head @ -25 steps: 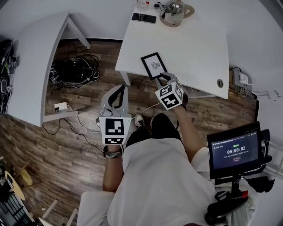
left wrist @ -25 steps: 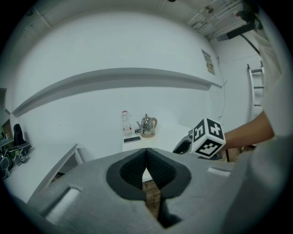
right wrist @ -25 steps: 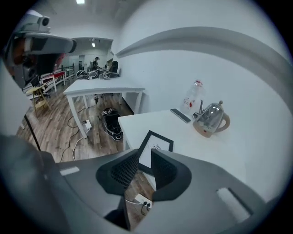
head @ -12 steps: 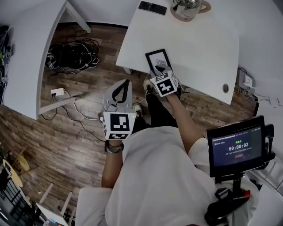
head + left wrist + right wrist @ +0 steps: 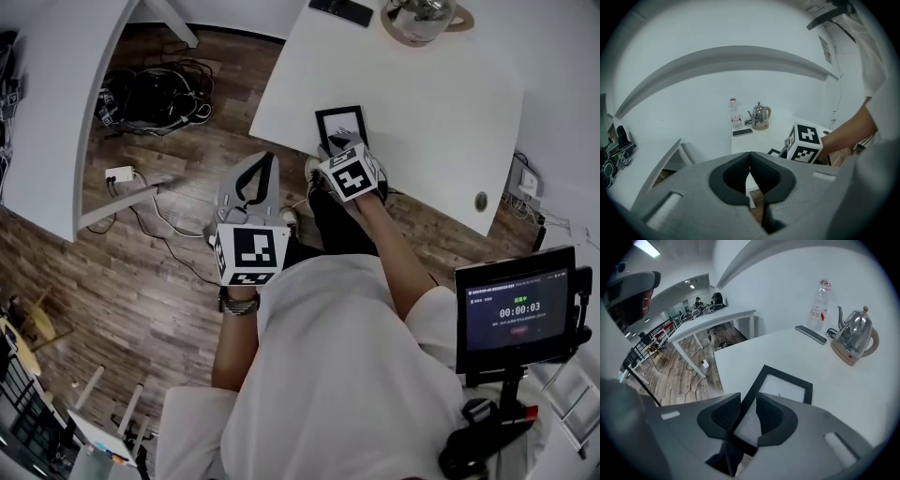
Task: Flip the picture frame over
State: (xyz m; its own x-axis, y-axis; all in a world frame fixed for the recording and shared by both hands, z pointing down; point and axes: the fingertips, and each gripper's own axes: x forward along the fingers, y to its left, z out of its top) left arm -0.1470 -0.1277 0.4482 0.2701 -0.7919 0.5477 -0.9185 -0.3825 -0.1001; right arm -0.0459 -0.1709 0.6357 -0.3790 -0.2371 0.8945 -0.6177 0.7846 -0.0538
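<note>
A black picture frame (image 5: 342, 120) lies face up near the front edge of the white table (image 5: 422, 103). My right gripper (image 5: 337, 148) points steeply down at its near end. In the right gripper view the frame (image 5: 785, 385) has its left border running between the two pads of the right gripper (image 5: 746, 408). The jaws have just been opening and stand open, not pressing on it. My left gripper (image 5: 265, 161) hangs over the floor left of the table's corner, empty. In its own view the left gripper (image 5: 750, 155) has its pad tips touching, so it is shut.
At the table's far end stand a steel kettle (image 5: 855, 338), a clear bottle (image 5: 819, 305) and a dark phone (image 5: 811, 333). A second white table (image 5: 47, 112) lies left, with cables (image 5: 155, 98) on the wooden floor. A timer screen (image 5: 520, 314) stands at right.
The right gripper has come down and forward over the frame's near end, and its jaws have widened. The left gripper has moved forward toward the table's corner.
</note>
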